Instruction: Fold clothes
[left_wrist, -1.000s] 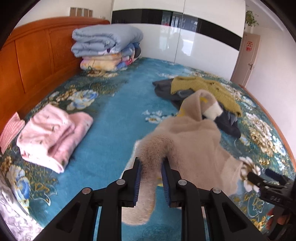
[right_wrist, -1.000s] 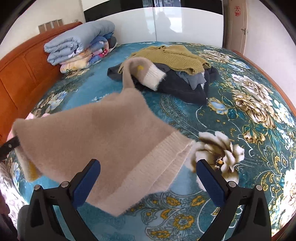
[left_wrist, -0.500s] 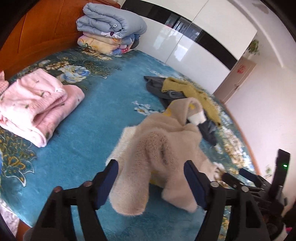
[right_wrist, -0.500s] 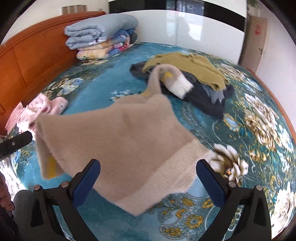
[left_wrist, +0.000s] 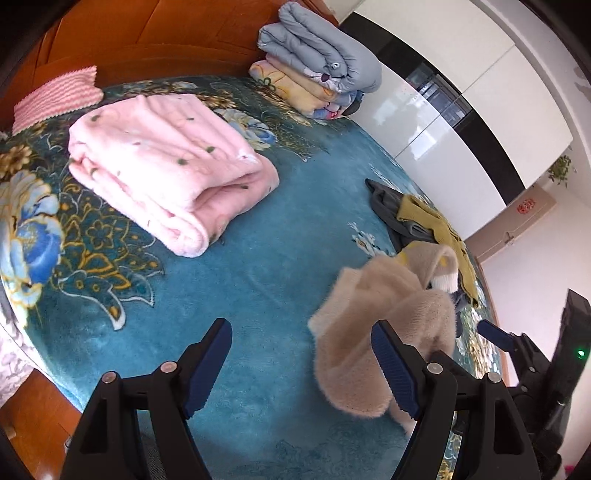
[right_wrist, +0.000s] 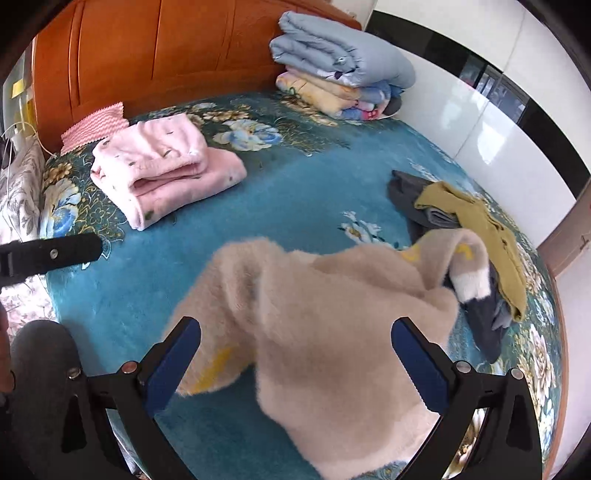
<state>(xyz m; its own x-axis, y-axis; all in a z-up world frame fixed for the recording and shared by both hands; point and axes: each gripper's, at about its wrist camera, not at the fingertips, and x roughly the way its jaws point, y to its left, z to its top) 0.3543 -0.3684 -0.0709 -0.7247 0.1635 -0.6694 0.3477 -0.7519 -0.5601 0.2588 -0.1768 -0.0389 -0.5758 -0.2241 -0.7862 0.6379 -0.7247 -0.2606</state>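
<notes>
Left wrist view
Left gripper (left_wrist: 301, 360): its two blue fingers are spread wide and hold nothing
Beige sweater (left_wrist: 384, 325): a fuzzy, bunched heap on the bed, partly behind the finger on the right side of the picture
Sweater sleeve (left_wrist: 441, 271): lies up over the pile of dark and yellow clothes (left_wrist: 424, 218), white cuff at the end
Folded pink clothes (left_wrist: 166, 166): lie well apart from the sweater, near the wooden headboard (left_wrist: 155, 40)
Stack of quilts (left_wrist: 317, 70): at the far end of the bed, by the headboard
Right gripper (left_wrist: 496, 334): only a bit shows at the right edge, so I cannot tell here how its fingers stand

Right wrist view
Right gripper (right_wrist: 295, 365): fingers spread wide, gripping nothing
Beige sweater (right_wrist: 332, 321): lies loose on the blue flowered blanket (right_wrist: 295, 192), just in front of the fingers and between them
Sweater sleeve (right_wrist: 461, 262): drapes onto the pile of dark and yellow clothes (right_wrist: 465, 214)
Folded pink clothes (right_wrist: 162, 170): far left, near the headboard (right_wrist: 147, 51)
Left gripper (right_wrist: 51, 253): one black finger shows at the left edge
</notes>
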